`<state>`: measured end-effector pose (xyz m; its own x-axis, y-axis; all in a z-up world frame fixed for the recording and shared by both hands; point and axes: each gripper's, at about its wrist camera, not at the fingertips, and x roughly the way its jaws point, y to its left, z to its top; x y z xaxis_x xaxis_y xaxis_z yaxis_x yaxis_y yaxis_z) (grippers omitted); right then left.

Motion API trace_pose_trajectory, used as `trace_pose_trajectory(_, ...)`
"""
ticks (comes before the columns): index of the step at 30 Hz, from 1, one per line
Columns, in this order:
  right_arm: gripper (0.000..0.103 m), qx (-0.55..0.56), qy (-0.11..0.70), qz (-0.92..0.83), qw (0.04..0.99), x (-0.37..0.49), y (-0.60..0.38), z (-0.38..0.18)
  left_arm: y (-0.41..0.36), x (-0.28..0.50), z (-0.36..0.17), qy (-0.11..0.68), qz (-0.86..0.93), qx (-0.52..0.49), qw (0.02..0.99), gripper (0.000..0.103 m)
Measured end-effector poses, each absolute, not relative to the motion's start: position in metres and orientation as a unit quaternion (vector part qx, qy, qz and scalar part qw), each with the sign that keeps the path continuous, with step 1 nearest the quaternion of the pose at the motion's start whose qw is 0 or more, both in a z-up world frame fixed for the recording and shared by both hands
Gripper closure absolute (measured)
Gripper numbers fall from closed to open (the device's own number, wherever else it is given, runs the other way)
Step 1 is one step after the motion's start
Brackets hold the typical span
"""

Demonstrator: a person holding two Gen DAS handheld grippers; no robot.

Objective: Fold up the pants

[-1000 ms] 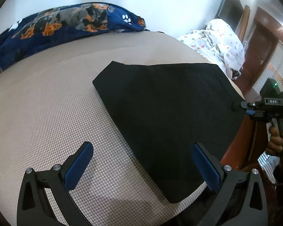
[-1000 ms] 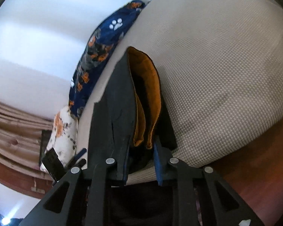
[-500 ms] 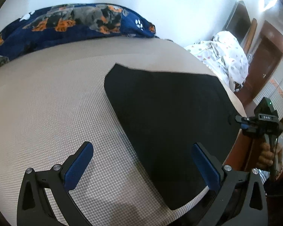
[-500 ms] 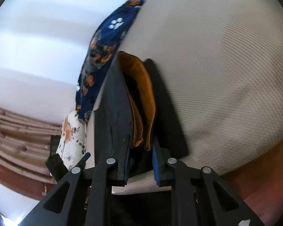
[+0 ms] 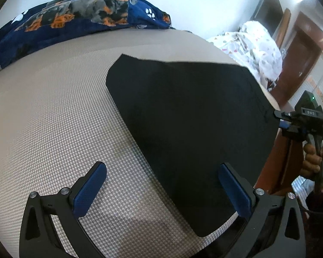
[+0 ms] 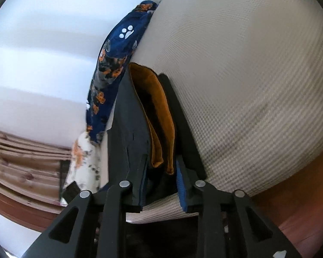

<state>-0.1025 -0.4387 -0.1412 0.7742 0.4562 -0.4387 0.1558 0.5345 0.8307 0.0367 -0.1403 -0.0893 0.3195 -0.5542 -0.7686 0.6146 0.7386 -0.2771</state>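
1. While its jaws ease apart, the right gripper (image 6: 161, 185) has the folded edge of the black pants (image 5: 189, 129) between its blue pads; whether the pads press the cloth cannot be told.
2. An orange lining (image 6: 159, 116) shows between the black layers just ahead of those pads.
3. Spread wide and holding nothing, the left gripper (image 5: 161, 191) hovers over the near corner of the pants.
4. The pants lie folded flat on the beige mattress (image 5: 53, 118), reaching its right edge, where a hand (image 5: 312, 159) grips the right tool.
5. A navy dog-print blanket (image 5: 75, 19) lies along the far side, by the wall.
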Motion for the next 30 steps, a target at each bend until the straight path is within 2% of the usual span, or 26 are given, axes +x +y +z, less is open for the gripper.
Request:
trace_pose_trajectory(1, 0.068, 0.464, 0.322, 0.081, 0.821, -0.104, -0.44, -0.135, -0.137, 0.039, -0.088, 0.459, -0.365, 0.021, 0.81, 0.0)
trace_pose_trajectory(2, 0.056, 0.45, 0.317, 0.068, 0.832, -0.106, -0.443, -0.127, -0.134, 0.041, -0.088, 0.46, -0.371, 0.007, 0.806, 0.0)
trace_pose_trajectory(3, 0.048, 0.442, 0.313, 0.064, 0.838, -0.105, -0.443, -0.123, -0.131, 0.043, -0.088, 0.464, -0.379, -0.009, 0.8, 0.0)
trace_pose_trajectory(8, 0.046, 0.371, 0.346, 0.055, 0.86, -0.081, -0.445, -0.115, -0.113, 0.063, -0.104, 0.503, -0.437, -0.119, 0.736, 0.0)
trace_pose_trajectory(14, 0.047, 0.336, 0.39, 0.084, 0.853, -0.05, -0.448, -0.119, -0.107, 0.077, -0.109, 0.511, -0.499, -0.18, 0.676, 0.0)
trace_pose_trajectory(19, 0.043, 0.288, 0.453, 0.148, 0.831, -0.022, -0.429, -0.115, -0.129, 0.078, -0.109, 0.521, -0.56, -0.158, 0.625, 0.0)
trace_pose_trajectory(21, 0.035, 0.279, 0.471, 0.165, 0.821, -0.014, -0.426, -0.113, -0.136, 0.082, -0.109, 0.521, -0.57, -0.148, 0.618, 0.0)
trace_pose_trajectory(22, 0.034, 0.289, 0.477, 0.176, 0.811, -0.009, -0.429, -0.113, -0.139, 0.084, -0.108, 0.52, -0.572, -0.146, 0.617, 0.0)
trace_pose_trajectory(27, 0.035, 0.36, 0.461, 0.24, 0.775, 0.005, -0.446, -0.127, -0.152, 0.087, -0.108, 0.513, -0.576, -0.134, 0.622, 0.0)
trace_pose_trajectory(30, 0.035, 0.35, 0.451, 0.238, 0.786, 0.009, -0.435, -0.125, -0.164, 0.077, -0.107, 0.507, -0.556, -0.098, 0.651, 0.0)
